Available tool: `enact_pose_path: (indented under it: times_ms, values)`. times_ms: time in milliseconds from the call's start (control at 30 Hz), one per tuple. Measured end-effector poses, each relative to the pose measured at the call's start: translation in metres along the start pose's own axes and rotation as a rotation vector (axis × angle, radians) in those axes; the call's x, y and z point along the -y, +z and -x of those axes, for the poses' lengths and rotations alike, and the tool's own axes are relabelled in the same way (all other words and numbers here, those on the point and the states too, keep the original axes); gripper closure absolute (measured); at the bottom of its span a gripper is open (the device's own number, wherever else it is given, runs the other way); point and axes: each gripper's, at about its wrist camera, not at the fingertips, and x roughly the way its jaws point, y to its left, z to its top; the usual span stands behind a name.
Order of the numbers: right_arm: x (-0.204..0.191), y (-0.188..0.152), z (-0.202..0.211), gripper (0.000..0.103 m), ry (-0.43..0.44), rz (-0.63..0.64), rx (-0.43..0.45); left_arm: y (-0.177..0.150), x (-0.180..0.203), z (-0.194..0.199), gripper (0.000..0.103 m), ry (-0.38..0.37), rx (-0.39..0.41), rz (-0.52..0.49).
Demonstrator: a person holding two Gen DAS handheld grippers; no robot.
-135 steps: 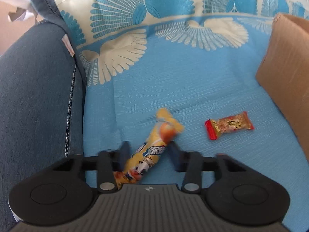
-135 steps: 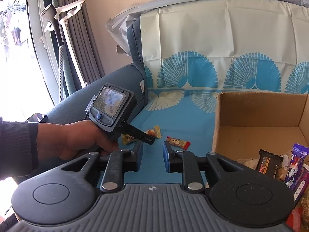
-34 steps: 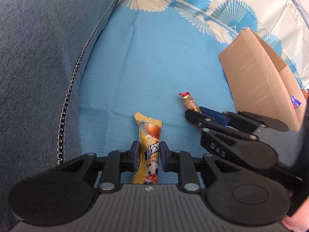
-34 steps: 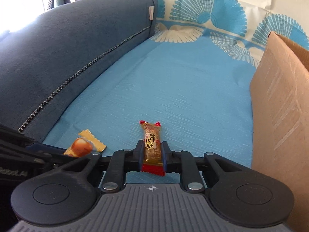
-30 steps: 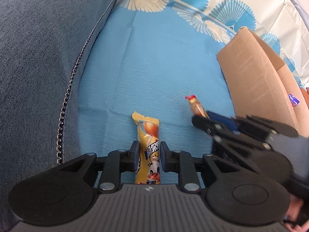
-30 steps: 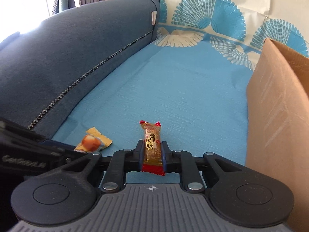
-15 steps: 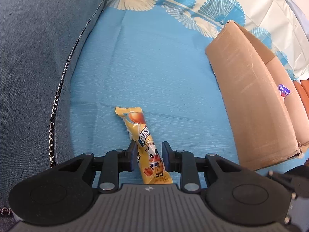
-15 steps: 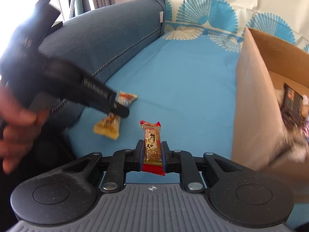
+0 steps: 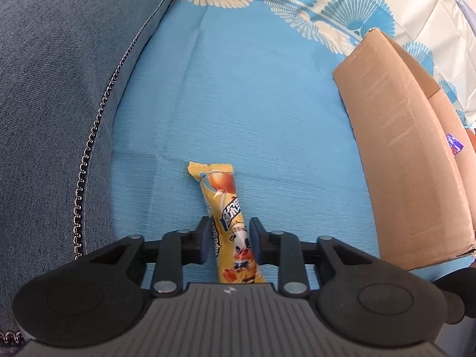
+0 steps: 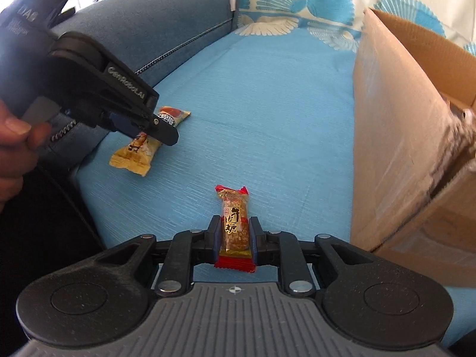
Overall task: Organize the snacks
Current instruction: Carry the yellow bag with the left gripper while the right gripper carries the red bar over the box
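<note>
A long yellow snack packet (image 9: pixel 221 193) sits between the pads of my left gripper (image 9: pixel 228 232), whose jaws are closing on it. In the right wrist view that left gripper (image 10: pixel 160 128) holds the yellow packet (image 10: pixel 134 154) just above the blue seat cover. My right gripper (image 10: pixel 235 229) grips a small red and gold candy bar (image 10: pixel 233 208) upright between its pads. Those jaws are easing open while the pads still touch the wrapper. The open cardboard box (image 10: pixel 395 119) stands close on the right.
The cardboard box (image 9: pixel 401 148) holds a purple wrapper (image 9: pixel 454 145). A dark blue sofa armrest (image 9: pixel 59 89) rises on the left of the blue patterned seat cover (image 9: pixel 253 104). A person's hand (image 10: pixel 15 136) holds the left gripper's handle.
The right gripper has carried the candy bar rightward to the box and left the left wrist view. The yellow packet has tilted in the left gripper's grip.
</note>
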Motion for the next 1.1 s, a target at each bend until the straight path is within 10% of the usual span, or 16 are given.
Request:
enact_pose_path:
  times_ms: [633,1100]
  values:
    - [-0.008,0.000,0.009,0.085,-0.022,0.042,0.044,-0.009,0.009,0.007,0.092,0.013,0.051,-0.063]
    - [-0.008,0.011,0.035,0.085,0.010,0.013,0.176,-0.024,0.009,0.044,0.092,0.000,0.254,-0.063]
